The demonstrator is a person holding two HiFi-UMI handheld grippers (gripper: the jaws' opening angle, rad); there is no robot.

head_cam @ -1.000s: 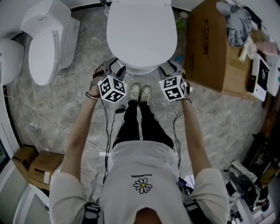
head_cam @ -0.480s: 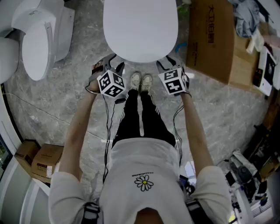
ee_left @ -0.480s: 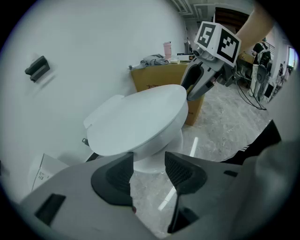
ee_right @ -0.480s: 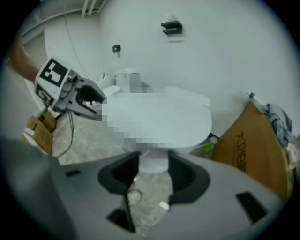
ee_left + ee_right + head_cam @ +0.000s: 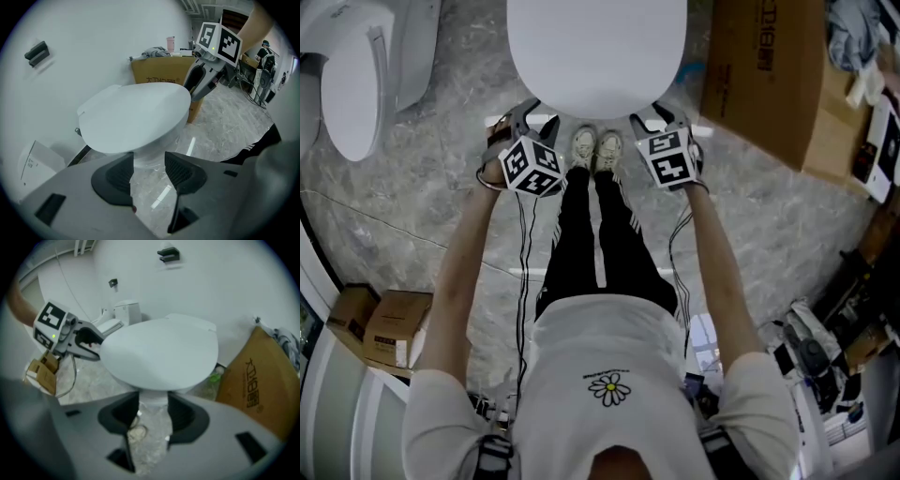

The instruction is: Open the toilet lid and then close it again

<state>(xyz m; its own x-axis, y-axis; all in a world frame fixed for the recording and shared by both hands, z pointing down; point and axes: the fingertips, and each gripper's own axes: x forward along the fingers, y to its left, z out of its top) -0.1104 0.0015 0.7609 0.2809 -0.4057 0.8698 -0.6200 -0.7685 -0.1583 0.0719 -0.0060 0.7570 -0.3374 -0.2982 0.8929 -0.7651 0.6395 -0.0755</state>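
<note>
The white toilet lid [image 5: 596, 52] lies shut on its bowl; it also shows in the left gripper view as toilet lid [image 5: 133, 117] and in the right gripper view as toilet lid [image 5: 161, 355]. My left gripper [image 5: 534, 120] hangs at the lid's front left edge, pointing steeply down, open and empty. In its own view the left gripper [image 5: 148, 171] frames the bowl's front below the lid. My right gripper [image 5: 656, 117] sits at the front right edge, also open and empty. The right gripper [image 5: 153, 411] looks at the bowl under the rim. Neither touches the lid.
A large cardboard box [image 5: 769, 66] stands just right of the toilet. A second toilet [image 5: 356, 84] is at the far left. Small boxes [image 5: 389, 328] lie at the lower left and clutter [image 5: 825, 366] at the lower right. The person's shoes [image 5: 595, 148] are at the bowl's front.
Both grippers have sunk lower at the front corners of the lid and tipped further down. The jaws stand as wide as before.
</note>
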